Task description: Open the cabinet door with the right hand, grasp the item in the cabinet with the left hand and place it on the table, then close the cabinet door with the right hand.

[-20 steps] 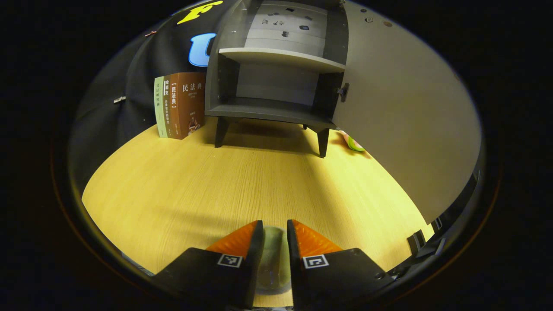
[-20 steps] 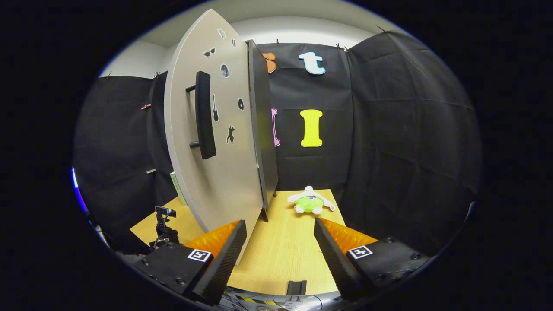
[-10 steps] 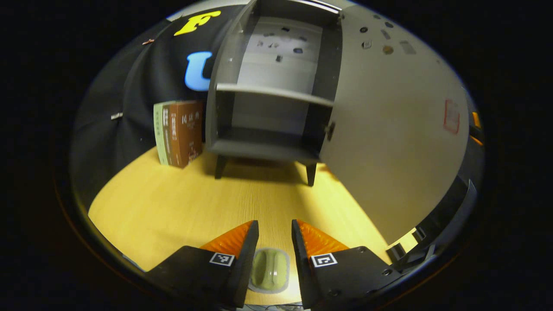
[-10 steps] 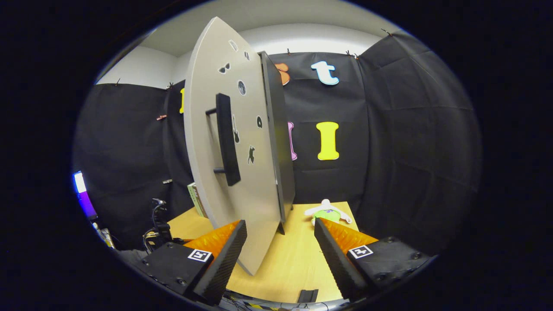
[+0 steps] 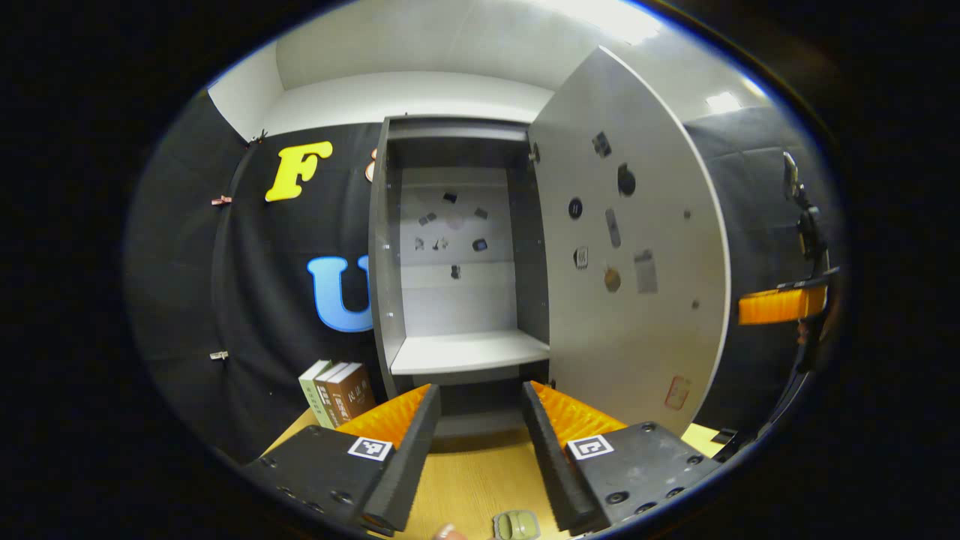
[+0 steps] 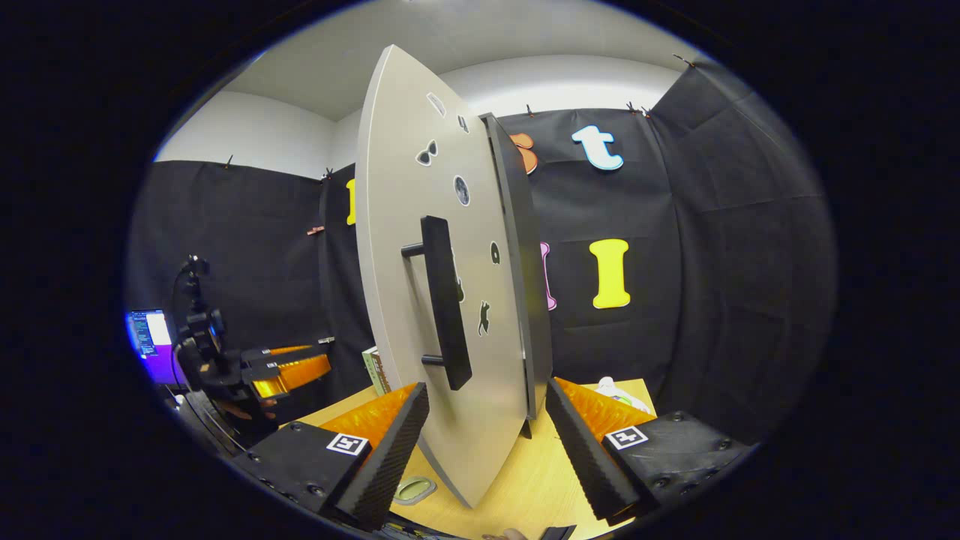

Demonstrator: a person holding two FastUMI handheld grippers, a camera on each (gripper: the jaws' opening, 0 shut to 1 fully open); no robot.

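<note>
Now the left gripper (image 5: 474, 427) hangs with its fingers spread and nothing between them, raised over the table (image 5: 465, 487) and facing the open cabinet (image 5: 457, 300). Below it, at the bottom edge of the left gripper view, the small green item (image 5: 516, 525) lies flat on the wood, clear of both fingers. The right gripper (image 6: 487, 427) is likewise wide apart and empty, its fingers reaching to either side of the lower edge of the cabinet door (image 6: 435, 300); whether they touch it cannot be told.

The left gripper view looks straight into the cabinet: a pale shelf (image 5: 469, 351), small stickers on the back panel, the inner face of the door swung out to the right, and a few books (image 5: 337, 394) standing beside the cabinet's left wall. The right gripper view gives the door's outer face instead, with its dark vertical handle (image 6: 446, 300), the green item near the door's foot, a plush toy (image 6: 619, 391) behind the cabinet, and the other gripper held farther off at left.
</note>
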